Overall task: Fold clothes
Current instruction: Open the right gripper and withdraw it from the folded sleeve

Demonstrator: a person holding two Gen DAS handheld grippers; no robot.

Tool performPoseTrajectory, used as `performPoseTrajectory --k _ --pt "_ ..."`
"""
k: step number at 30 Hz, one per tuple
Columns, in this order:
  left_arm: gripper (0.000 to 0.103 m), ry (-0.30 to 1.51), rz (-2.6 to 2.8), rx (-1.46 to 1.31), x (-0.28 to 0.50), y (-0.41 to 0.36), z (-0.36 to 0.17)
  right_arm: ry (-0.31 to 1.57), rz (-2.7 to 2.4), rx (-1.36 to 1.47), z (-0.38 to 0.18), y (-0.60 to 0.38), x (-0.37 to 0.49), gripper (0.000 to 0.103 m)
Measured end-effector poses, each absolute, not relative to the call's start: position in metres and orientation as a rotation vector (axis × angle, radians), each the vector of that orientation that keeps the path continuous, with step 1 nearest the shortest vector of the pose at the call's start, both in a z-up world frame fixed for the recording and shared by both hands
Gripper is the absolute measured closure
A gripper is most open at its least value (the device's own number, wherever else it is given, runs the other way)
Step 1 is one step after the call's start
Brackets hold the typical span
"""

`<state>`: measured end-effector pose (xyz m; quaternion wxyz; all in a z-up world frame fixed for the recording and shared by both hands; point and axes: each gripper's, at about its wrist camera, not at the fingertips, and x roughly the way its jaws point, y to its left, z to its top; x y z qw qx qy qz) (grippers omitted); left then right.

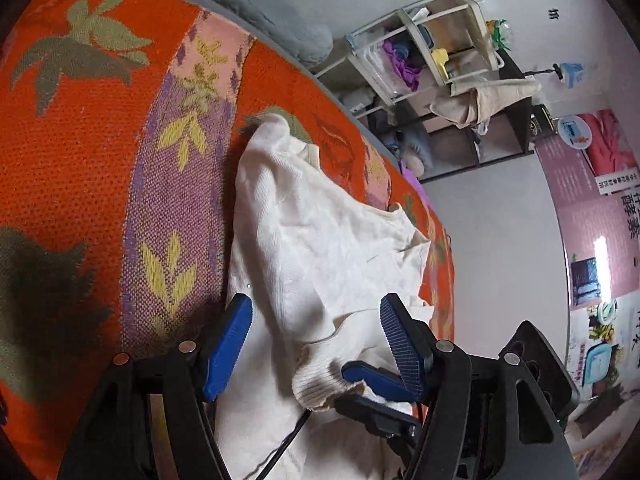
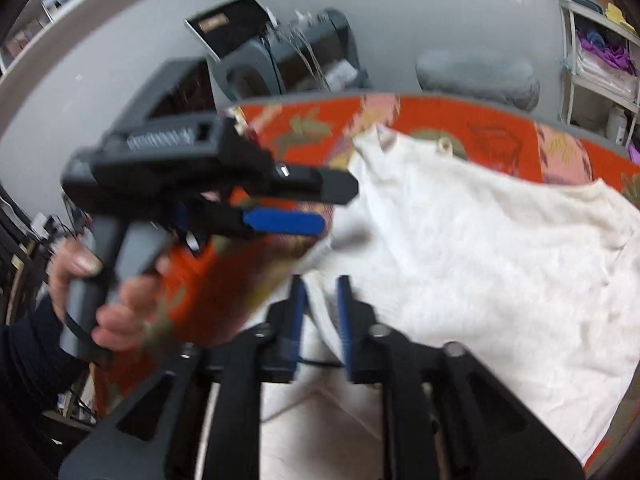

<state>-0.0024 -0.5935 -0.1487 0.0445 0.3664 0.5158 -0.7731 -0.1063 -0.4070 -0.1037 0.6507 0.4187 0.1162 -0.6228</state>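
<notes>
An orange woven blanket (image 1: pixel 80 184) with olive leaf shapes and a purple-pink band covers the bench, whose far edge curves against a bare grey floor with open room beyond. A cream ribbed garment (image 1: pixel 320 240) lies rumpled across the blanket's middle, its near part running out of view under both cameras. A shelf unit (image 1: pixel 432 64) stuffed with fabrics stands well apart across the floor; a grey cushion (image 1: pixel 272 16) sits behind the bench. The left hand-held gripper (image 1: pixel 316 328) is spread wide, blue ridged pads either side of the garment, gripping nothing. The right hand-held gripper (image 2: pixel 320 320) stands with its pads narrowly apart around a fold of the cloth; motion blur hides whether they pinch it. A hand (image 2: pixel 104 292) in a dark sleeve grasps the left tool's handle
</notes>
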Motion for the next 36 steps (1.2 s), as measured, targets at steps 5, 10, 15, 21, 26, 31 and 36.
performPoseTrajectory --k 5,10,15,21,26,31,36 --pt "0.037 1.599 -2.383 1.177 -0.005 -0.594 -0.148 0.042 -1.291 0.882 -0.05 -0.33 -0.107 0.017" --pt "0.036 1.584 -2.395 1.326 -0.013 -0.577 -0.146 -0.14 -1.189 0.991 -0.042 -0.25 -0.108 0.009" --pt "0.037 1.464 -2.345 1.457 -0.021 -0.557 -0.152 -0.35 -1.2 1.136 -0.077 -0.201 -0.13 0.02" --pt "0.037 1.38 -2.288 1.437 -0.016 -0.558 -0.156 -0.569 -1.224 1.312 -0.127 -0.212 -0.169 0.035" --pt "0.037 1.413 -2.547 1.206 0.063 -0.555 -0.098 -0.443 -0.965 1.039 -0.038 -0.184 -0.094 0.035" --pt "0.037 1.338 -2.781 0.819 0.21 -0.546 -0.003 -0.203 -0.927 0.724 0.075 -0.087 0.022 0.014" --pt "0.023 1.12 -3.013 0.523 0.355 -0.512 0.088 -0.261 -0.991 0.561 0.118 0.002 0.085 0.008"
